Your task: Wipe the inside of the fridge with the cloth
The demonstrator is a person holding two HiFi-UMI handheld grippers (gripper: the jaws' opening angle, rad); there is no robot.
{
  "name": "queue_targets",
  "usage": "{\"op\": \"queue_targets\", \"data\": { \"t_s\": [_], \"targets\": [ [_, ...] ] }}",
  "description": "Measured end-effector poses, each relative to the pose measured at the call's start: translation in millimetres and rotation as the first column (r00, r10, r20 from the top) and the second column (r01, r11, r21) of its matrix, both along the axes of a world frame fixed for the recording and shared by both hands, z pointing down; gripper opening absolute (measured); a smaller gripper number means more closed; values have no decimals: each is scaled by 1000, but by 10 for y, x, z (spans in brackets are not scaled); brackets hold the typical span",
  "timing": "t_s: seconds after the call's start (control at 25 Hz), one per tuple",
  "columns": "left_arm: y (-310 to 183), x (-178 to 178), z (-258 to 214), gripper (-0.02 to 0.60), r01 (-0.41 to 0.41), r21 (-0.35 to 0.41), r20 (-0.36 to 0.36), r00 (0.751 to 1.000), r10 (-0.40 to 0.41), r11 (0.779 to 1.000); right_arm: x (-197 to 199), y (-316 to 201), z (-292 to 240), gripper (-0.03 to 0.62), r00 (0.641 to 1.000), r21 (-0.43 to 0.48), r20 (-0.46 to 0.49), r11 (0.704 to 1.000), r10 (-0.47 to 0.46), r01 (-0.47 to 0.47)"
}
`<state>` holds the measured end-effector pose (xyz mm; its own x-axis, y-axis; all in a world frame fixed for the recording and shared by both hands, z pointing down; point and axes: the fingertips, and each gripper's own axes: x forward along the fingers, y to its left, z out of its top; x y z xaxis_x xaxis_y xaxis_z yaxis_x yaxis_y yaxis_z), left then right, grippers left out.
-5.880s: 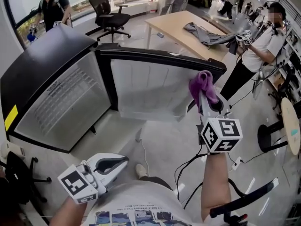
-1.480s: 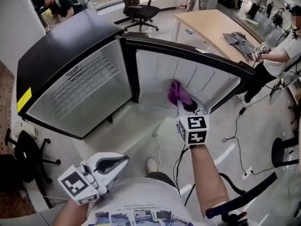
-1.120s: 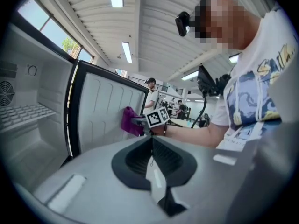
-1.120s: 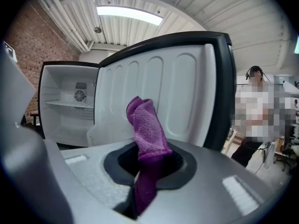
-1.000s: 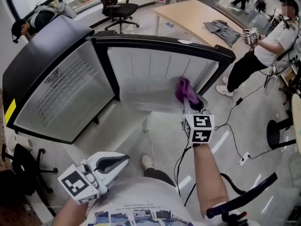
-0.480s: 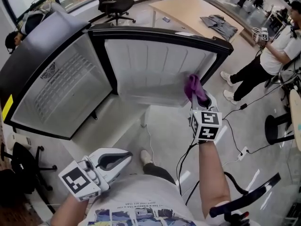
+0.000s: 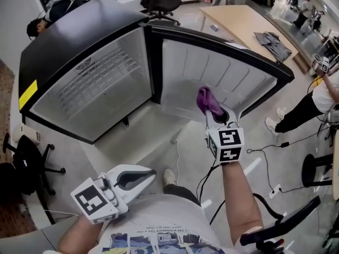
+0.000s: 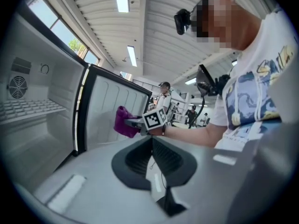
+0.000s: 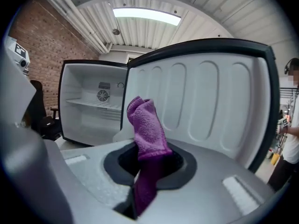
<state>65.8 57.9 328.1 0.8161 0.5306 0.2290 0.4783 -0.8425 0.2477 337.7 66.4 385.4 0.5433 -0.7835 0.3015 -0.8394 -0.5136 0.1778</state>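
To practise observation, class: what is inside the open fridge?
Inside the fridge: a wire shelf and a small fan on the back wall, nothing else visible. The door's edge covers its hinge side.

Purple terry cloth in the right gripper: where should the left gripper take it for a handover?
Take the bunched free end of the purple terry cloth that stands up past the right gripper, probably from the left. Its lower part is clamped between the shut jaws. The left gripper is shut, so open it first.
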Motion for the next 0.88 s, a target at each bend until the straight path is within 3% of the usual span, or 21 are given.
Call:
{"op": "queue_targets", "data": {
  "t_s": [0.44,0.64,0.88],
  "targets": [
    [-396,-251,68,3,205,11,12,979,-205,979,-107,-982,381,55,978,-88,63,975,-201,206],
    [-426,-221,107,5,232,15,26,972,-233,973,-49,-1069,555,55,974,-137,74,966,-212,220],
    [-362,-61,120,4,198,13,32,980,-198,980,75,-855,643,55,986,-190,73,969,-149,160]
  ]
}}
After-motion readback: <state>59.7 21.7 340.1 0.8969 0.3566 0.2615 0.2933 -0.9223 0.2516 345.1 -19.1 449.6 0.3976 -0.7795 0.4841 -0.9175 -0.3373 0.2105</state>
